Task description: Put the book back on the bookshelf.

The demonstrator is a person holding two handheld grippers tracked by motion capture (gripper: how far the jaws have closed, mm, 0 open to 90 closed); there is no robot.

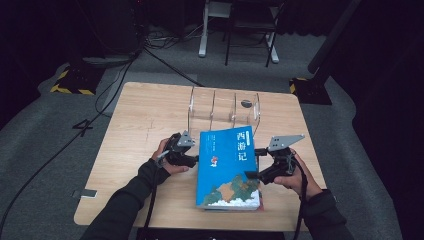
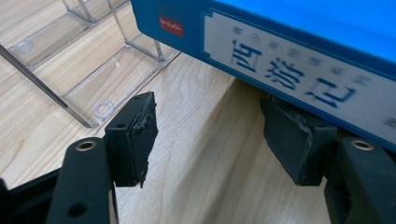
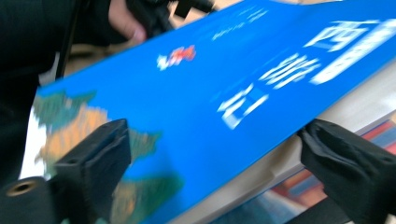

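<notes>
1. Blue-covered book [image 1: 227, 167] lies between the two claws on the pale wooden table [image 1: 145, 115], its far end raised toward the clear acrylic rack [image 1: 223, 107] just beyond it.
2. Left gripper [image 1: 191, 159]: sits just left of the book's spine edge. In the left gripper view [image 2: 210, 140] its jaws stand partly apart with bare tabletop between them; one pad [image 2: 296, 140] sits under the lifted spine, the other pad [image 2: 135, 137] is free. No clamp on the book can be seen.
3. Right gripper [image 1: 256, 164]: at the book's opposite long edge. In the right gripper view [image 3: 210, 172] its jaws are spread wide, one over the cover, the other beside the page block. Whether either pad presses on the book I cannot tell; the frame is blurred.
4. Hard to make out: the white characters on the cover in the right gripper view are smeared by blur, and the spine lettering in the left gripper view is soft too. The book [image 2: 289, 56] is cut off by the top and right edges there. Coloured material under the page block [image 3: 299, 186] in the right gripper view is too blurred to identify.
5. Hidden: the table under the book; the person's arms are cut off at the bottom of the high view.
6. Surface: light wood grain, rounded corners.
7. Room: dark, grey carpet [image 1: 45, 135]; black cables [image 1: 100, 107] trail across it left of the left gripper; chair legs [image 1: 250, 45] and yellow-black striped stand bases [image 1: 72, 80] stand beyond the table.
</notes>
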